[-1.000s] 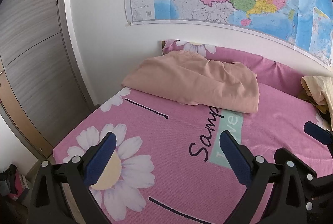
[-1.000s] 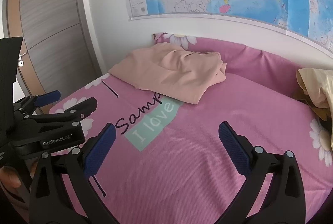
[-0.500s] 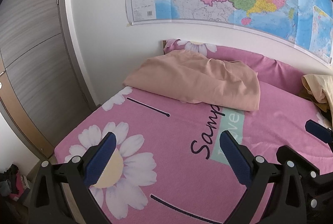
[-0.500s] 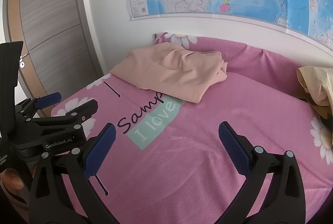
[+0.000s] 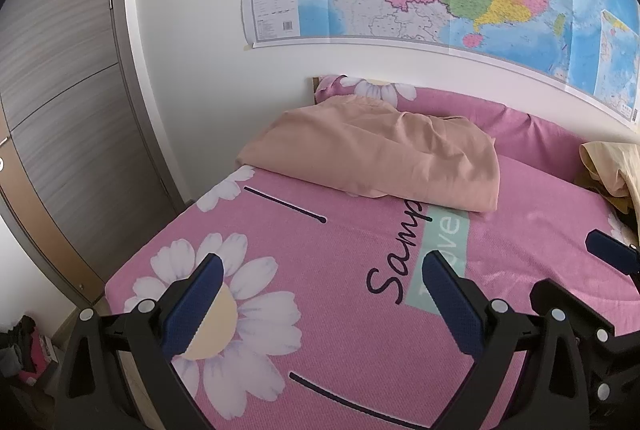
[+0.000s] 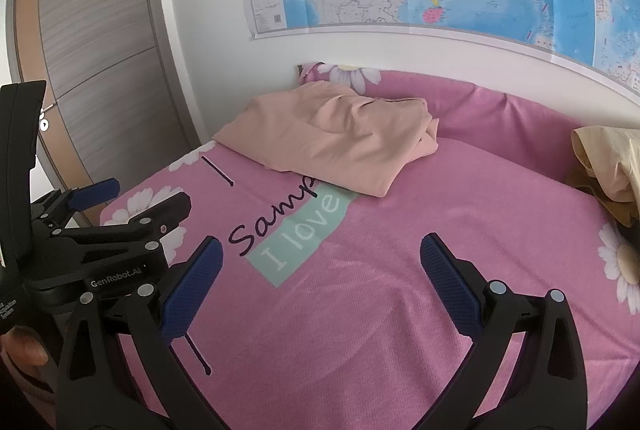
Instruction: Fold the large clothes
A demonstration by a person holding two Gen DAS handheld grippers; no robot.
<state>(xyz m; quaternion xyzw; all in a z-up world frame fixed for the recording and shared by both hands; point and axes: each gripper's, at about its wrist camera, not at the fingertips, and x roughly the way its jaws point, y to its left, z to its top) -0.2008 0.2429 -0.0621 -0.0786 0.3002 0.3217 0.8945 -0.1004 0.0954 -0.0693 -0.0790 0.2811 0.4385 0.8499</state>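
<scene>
Both wide open, empty: left gripper and right gripper hover over pink bed. Peach garment lies bunched near headboard end.

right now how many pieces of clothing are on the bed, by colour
peach-pink garment: 1
pale yellow garment: 1
total: 2
Both lie on the pink bedspread; both the left gripper and the right gripper are open and empty.
</scene>
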